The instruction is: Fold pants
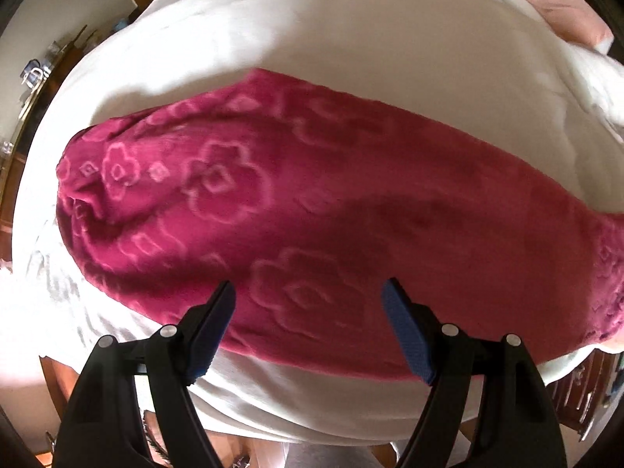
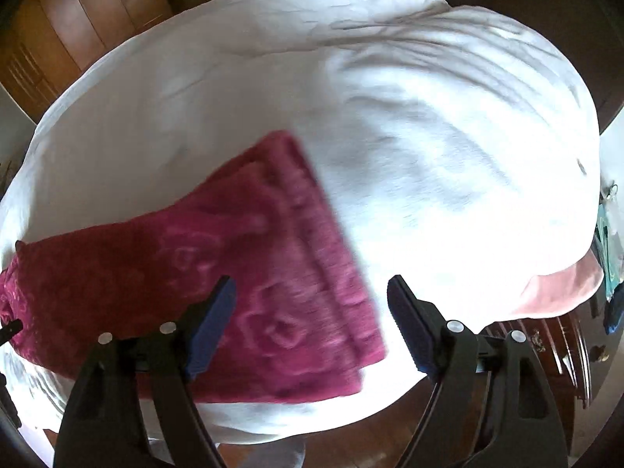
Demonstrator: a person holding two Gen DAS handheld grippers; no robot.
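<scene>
1. The left tool (image 1: 308, 292) has two black plastic fingers, each faced with a ribbed blue pad (image 1: 405, 335).
2. Round silver pivot pins (image 1: 168, 330) sit on its black linkage arms.
3. The right tool (image 2: 311, 288) looks the same: black fingers, blue pads, silver pins.

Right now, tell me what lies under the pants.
The pants lie on a white sheet over the bed. Whatever is beneath their fabric is hidden.

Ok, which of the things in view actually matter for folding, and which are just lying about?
For the job:
- pink fleece pants, laid lengthwise on the white bedsheet
- left gripper, open
- right gripper, open

Lying about:
- pink pillow
- wooden wardrobe
- clutter on the side shelf
</scene>
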